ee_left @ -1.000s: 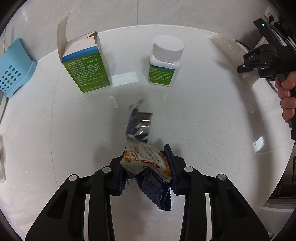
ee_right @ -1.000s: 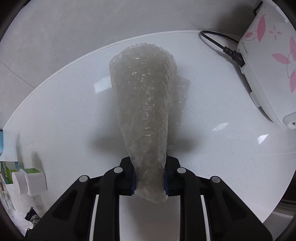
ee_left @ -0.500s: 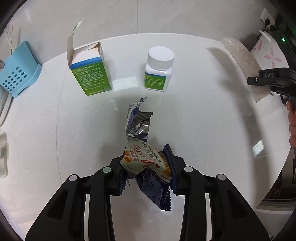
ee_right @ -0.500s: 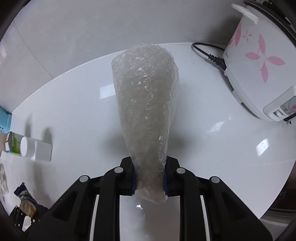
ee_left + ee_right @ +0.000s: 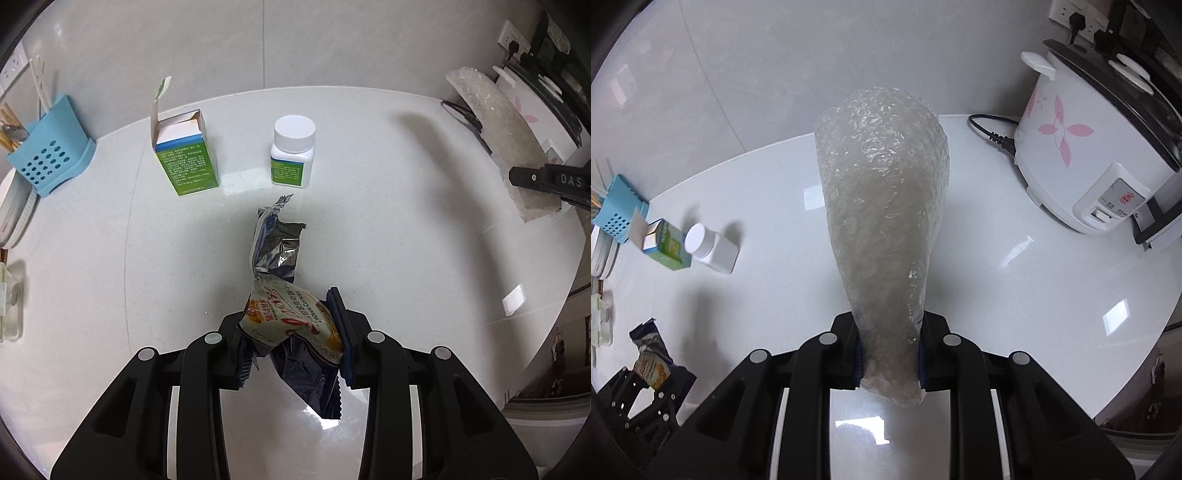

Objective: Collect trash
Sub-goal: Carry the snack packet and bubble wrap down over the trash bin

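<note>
While I held both tools above the white table [image 5: 406, 229], each one already had a piece of trash. My left gripper [image 5: 291, 341] was clenched on the cookie wrapper [image 5: 284, 295], which stood up crumpled between the fingers, its torn foil end pointing away from me. My right gripper [image 5: 888, 360] was closed around the lower end of the bubble wrap [image 5: 882, 221], and the roll rose up from the fingers, clear of the table.

I judged the task to be about half done: two pieces were lifted, but neither was thrown away, and I saw no bin in either view. On the table there remained the opened green box [image 5: 184, 158] and, just beside it, the white bottle [image 5: 293, 151]. Whether these were also trash I could not tell; the box with its flap open looked likely.

Around them stood a blue holder [image 5: 51, 162] with utensils at the left edge and a rice cooker [image 5: 1086, 155] with its black cord [image 5: 990, 134] at the right side. Nothing stood directly in my way, but both grippers were full, so I would need to drop something before taking more.
</note>
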